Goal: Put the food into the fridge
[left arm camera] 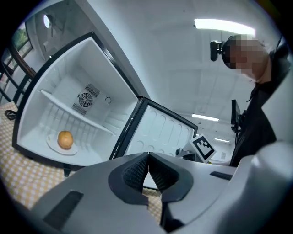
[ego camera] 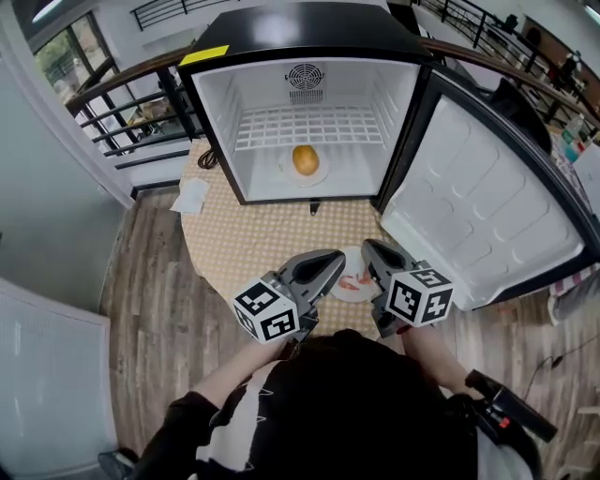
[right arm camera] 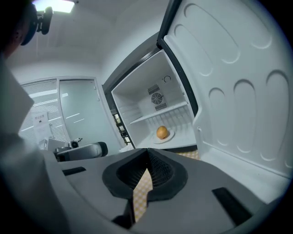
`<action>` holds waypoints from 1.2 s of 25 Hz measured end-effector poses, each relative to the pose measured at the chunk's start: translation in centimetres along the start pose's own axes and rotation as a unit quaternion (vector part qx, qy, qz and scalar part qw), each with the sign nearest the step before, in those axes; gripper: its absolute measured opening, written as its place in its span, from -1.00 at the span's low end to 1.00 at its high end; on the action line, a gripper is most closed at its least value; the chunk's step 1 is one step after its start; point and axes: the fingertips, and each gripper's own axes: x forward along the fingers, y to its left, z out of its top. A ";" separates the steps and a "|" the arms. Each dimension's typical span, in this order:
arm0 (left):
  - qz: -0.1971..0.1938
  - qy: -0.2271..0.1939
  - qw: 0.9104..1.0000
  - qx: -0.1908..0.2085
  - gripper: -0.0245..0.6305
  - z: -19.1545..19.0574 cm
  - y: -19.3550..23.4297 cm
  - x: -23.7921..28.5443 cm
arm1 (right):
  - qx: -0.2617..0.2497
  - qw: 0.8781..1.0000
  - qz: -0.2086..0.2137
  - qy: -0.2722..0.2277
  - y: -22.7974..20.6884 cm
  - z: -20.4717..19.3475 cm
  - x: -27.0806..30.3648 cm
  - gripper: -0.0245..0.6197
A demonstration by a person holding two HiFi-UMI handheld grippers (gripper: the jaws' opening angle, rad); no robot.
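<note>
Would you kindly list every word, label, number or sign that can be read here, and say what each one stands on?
No text here can be read.
Yellow sticker on the fridge: print, if any, too small to read.
Paper notice in the background: blurred, unreadable.
Two marker cubes: square patterns only, no letters.

The fridge (ego camera: 217, 131) stands open on the worktop (ego camera: 253, 234), its door (ego camera: 487, 206) swung out to the right. Inside, under the wire shelf (ego camera: 309, 127), a round golden-brown food (ego camera: 306, 159) sits on a white plate (ego camera: 285, 172) on the fridge floor. In front of the fridge, reddish food (ego camera: 350, 281) lies on a second plate (ego camera: 356, 291), partly hidden.
</note>
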 end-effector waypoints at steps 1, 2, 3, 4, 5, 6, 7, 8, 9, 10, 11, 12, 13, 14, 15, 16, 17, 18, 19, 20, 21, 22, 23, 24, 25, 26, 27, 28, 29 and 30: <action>0.011 0.001 1.000 -0.002 -0.88 -0.6 0.0 -0.4 | 0.002 1.000 0.001 0.003 0.0 -0.6 -0.6 -0.87; 0.021 0.000 1.000 -0.006 -0.88 -1.2 -0.1 -0.7 | 0.003 1.000 0.002 0.007 0.1 -1.2 -1.2 -0.87; 0.030 -0.001 1.000 -0.010 -0.88 -1.6 -0.2 -1.1 | 0.004 1.000 0.005 0.011 0.2 -1.8 -1.8 -0.87; 0.037 -0.001 0.999 -0.015 -0.88 -1.9 -0.4 -1.3 | 0.004 1.000 0.007 0.016 0.3 -2.4 -2.3 -0.87; 0.045 0.000 0.999 -0.019 -0.88 -2.3 -0.6 -1.5 | 0.004 1.000 0.010 0.020 0.4 -3.0 -2.8 -0.87; 0.052 0.003 0.998 -0.023 -0.88 -2.6 -0.8 -1.6 | 0.004 1.000 0.011 0.024 0.4 -3.5 -3.2 -0.87; 0.058 0.006 0.998 -0.026 -0.88 -2.9 -0.9 -1.7 | 0.007 1.000 0.012 0.028 0.4 -4.0 -3.6 -0.87; 0.062 0.008 0.998 -0.029 -0.88 -3.2 -1.2 -1.8 | 0.010 0.999 0.014 0.030 0.4 -4.4 -3.9 -0.87; 0.065 0.009 0.997 -0.031 -0.88 -3.3 -1.4 -1.8 | 0.014 0.999 0.015 0.032 0.4 -4.7 -4.1 -0.87; 0.066 0.009 0.997 -0.033 -0.88 -3.5 -1.7 -1.8 | 0.017 0.999 0.017 0.033 0.5 -5.0 -4.2 -0.87; 0.065 0.010 0.997 -0.033 -0.88 -3.5 -1.9 -1.8 | 0.018 0.999 0.020 0.035 0.5 -5.2 -4.3 -0.87; 0.064 0.011 0.997 -0.032 -0.88 -3.6 -2.2 -1.7 | 0.020 0.999 0.022 0.036 0.6 -5.5 -4.4 -0.87; 0.062 0.013 0.998 -0.030 -0.88 -3.7 -2.6 -1.7 | 0.022 0.999 0.025 0.038 0.6 -5.7 -4.4 -0.87; 0.060 0.016 0.998 -0.028 -0.88 -3.8 -2.8 -1.7 | 0.024 0.999 0.028 0.039 0.7 -5.9 -4.5 -0.87; 0.059 0.017 0.998 -0.025 -0.88 -3.8 -3.0 -1.8 | 0.026 0.998 0.031 0.039 0.7 -6.0 -4.6 -0.87; 0.060 0.018 0.998 -0.023 -0.88 -3.8 -3.1 -1.9 | 0.028 0.998 0.033 0.038 0.8 -6.0 -4.6 -0.87; 0.062 0.018 0.998 -0.022 -0.88 -3.7 -3.1 -2.0 | 0.029 0.998 0.035 0.037 0.8 -6.0 -4.7 -0.87; 0.065 0.017 0.998 -0.021 -0.88 -3.6 -3.1 -2.2 | 0.029 0.998 0.036 0.036 0.9 -6.0 -4.8 -0.87; 0.068 0.016 0.997 -0.021 -0.88 -3.5 -3.1 -2.3 | 0.029 0.998 0.037 0.035 1.0 -6.0 -4.8 -0.87; 0.070 0.014 0.997 -0.020 -0.88 -3.5 -3.1 -2.3 | 0.028 0.998 0.039 0.033 1.0 -6.0 -4.9 -0.87; 0.070 0.013 0.997 -0.018 -0.88 -3.4 -3.2 -2.4 | 0.028 0.998 0.040 0.031 1.0 -5.9 -5.0 -0.87; 0.069 0.012 0.997 -0.016 -0.88 -3.4 -3.3 -2.3 | 0.027 0.998 0.040 0.030 1.0 -5.8 -5.0 -0.87; 0.068 0.012 0.998 -0.014 -0.88 -3.4 -3.5 -2.3 | 0.027 0.998 0.040 0.028 1.0 -5.7 -5.1 -0.87; 0.067 0.012 0.998 -0.012 -0.88 -3.5 -3.6 -2.3 | 0.027 0.998 0.040 0.027 1.0 -5.7 -5.2 -0.87; 0.066 0.012 0.998 -0.012 -0.88 -3.5 -3.6 -2.3 | 0.028 0.998 0.040 0.027 1.0 -5.7 -5.2 -0.87; 0.066 0.012 0.998 -0.013 -0.88 -3.5 -3.7 -2.3 | 0.028 0.998 0.040 0.028 1.0 -5.8 -5.3 -0.87; 0.067 0.011 0.998 -0.015 -0.88 -3.5 -3.7 -2.4 | 0.029 0.998 0.040 0.029 1.0 -5.9 -5.4 -0.87; 0.069 0.009 0.997 -0.018 -0.88 -3.5 -3.7 -2.4 | 0.029 0.998 0.040 0.031 1.0 -6.0 -5.5 -0.87; 0.070 0.007 0.997 -0.020 -0.88 -3.5 -3.7 -2.5 | 0.030 0.998 0.040 0.032 1.1 -6.2 -5.6 -0.87; 0.072 0.006 0.997 -0.023 -0.88 -3.4 -3.7 -2.6 | 0.030 0.998 0.040 0.034 1.1 -6.4 -5.7 -0.87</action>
